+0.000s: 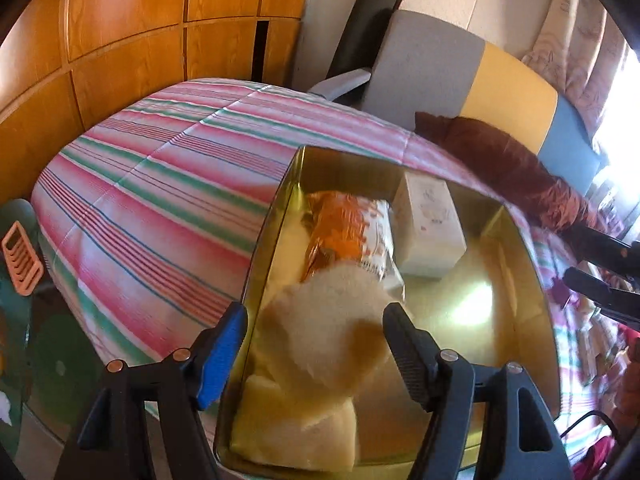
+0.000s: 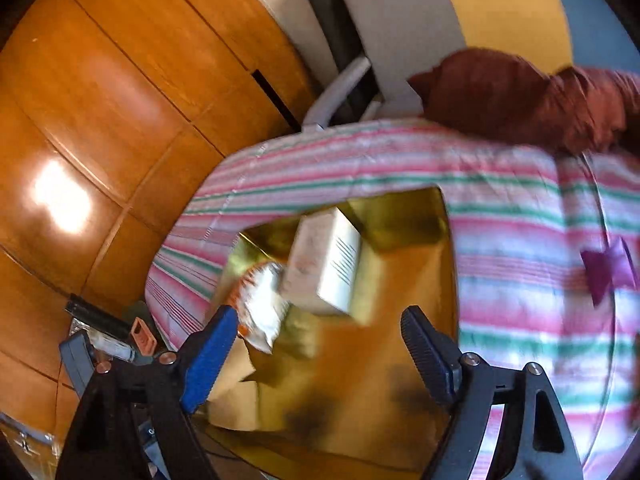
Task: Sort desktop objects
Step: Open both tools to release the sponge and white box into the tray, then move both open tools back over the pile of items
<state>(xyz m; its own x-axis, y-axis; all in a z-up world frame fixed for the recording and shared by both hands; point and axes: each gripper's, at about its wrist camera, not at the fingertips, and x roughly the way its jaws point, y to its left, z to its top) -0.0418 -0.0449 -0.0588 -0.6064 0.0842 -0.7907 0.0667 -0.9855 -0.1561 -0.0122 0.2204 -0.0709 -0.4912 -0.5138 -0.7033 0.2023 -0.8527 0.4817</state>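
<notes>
The round, fuzzy cream pad [image 1: 336, 328] lies between the spread, empty left gripper [image 1: 316, 356] – right gripper [image 2: 320, 360] likewise spread – inside the shiny gold tin [image 1: 520, 264].

behind it all there's a bed with a pink-green striped quilt [image 1: 160, 200], a rust-brown pillow [image 2: 520, 96] at the head, orange wood wardrobe doors [image 1: 120, 32], and what looks like a grey-yellow-blue headboard [image 1: 472, 80], kinda blurry
</notes>
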